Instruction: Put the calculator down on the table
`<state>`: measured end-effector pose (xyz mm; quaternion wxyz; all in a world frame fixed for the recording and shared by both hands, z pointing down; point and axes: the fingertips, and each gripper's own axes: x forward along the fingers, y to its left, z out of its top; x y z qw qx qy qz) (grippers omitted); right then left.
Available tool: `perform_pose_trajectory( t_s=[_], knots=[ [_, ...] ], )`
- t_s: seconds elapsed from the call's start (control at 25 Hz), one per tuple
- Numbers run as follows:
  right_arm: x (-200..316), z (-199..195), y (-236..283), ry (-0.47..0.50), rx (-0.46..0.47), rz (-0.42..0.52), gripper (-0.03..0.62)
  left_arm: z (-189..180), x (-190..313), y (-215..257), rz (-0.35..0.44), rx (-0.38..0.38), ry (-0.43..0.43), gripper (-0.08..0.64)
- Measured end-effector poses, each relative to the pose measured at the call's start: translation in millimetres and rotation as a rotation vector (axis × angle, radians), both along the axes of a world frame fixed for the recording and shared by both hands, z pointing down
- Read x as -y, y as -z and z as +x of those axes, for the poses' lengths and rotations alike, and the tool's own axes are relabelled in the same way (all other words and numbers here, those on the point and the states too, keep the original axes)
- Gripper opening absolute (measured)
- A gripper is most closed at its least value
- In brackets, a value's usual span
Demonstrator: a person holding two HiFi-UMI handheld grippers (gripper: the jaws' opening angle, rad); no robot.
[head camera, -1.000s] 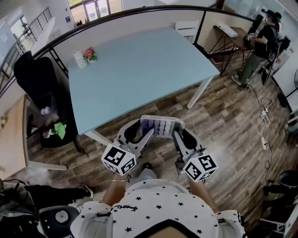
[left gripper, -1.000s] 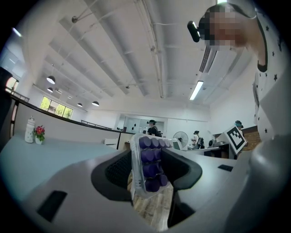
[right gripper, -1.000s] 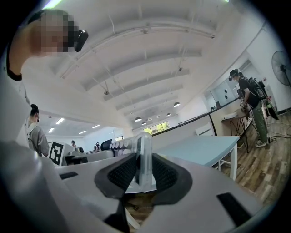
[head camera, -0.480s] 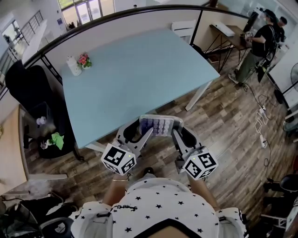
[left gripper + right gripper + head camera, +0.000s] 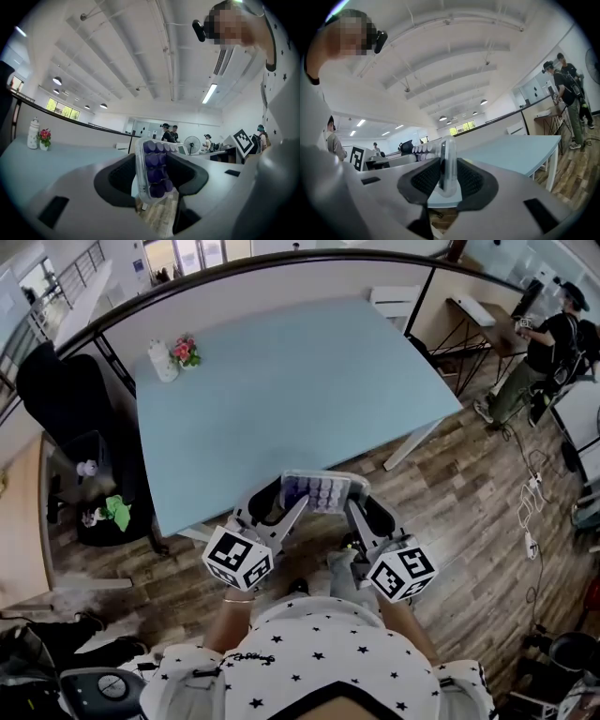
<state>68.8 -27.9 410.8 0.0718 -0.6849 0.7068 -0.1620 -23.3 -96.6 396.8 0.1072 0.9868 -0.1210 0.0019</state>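
Presently the step in hand is the carry to the table, not the set-down. The light blue table fills the head view from centre out to 12 o'clock, and the calculator has not reached it.

Both tools are engaged. The left gripper is clamped on the left end of the calculator with its jaws standing wide, and in its own view the purple keys show between the pads. The right gripper is clamped on the right end, and in its own view the clear casing is seen edge-on and pinched between the pads.

The calculator hangs in the air between the two tools, keys up. It sits just off the table's near edge at 6 o'clock, with the wooden floor beneath it.

In my judgement the next move calls for carrying it toward 12 o'clock over the bare top. It should then be lowered flat until the casing rests, with both ends released only after that. Letting one end go early could tip it.

As for containers, a white bottle stands at the table's 10 o'clock corner, and I cannot tell what it holds. Just beside it, at its 3 o'clock, a small pot holds pink flowers. Both are well apart from the landing area.
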Motion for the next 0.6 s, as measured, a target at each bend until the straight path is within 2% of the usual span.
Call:
perform_pose_trajectory(
  t_s=[0.16,0.4,0.6],
  knots=[
    [29.7,0.2,-3.3,0.071,0.001,0.001,0.107,-4.4,22.9,-4.8,-0.012,0.01,0.07,0.21],
    [89.2,-5.8,-3.1,0.254,0.024,0.006,0.107,-20.0,63.6,-2.7,-0.011,0.023,0.257,0.212],
    [126.2,1.9,-4.7,0.353,0.047,-0.004,0.107,-15.0,90.8,-2.6,-0.01,0.037,0.352,0.21]
  ],
)
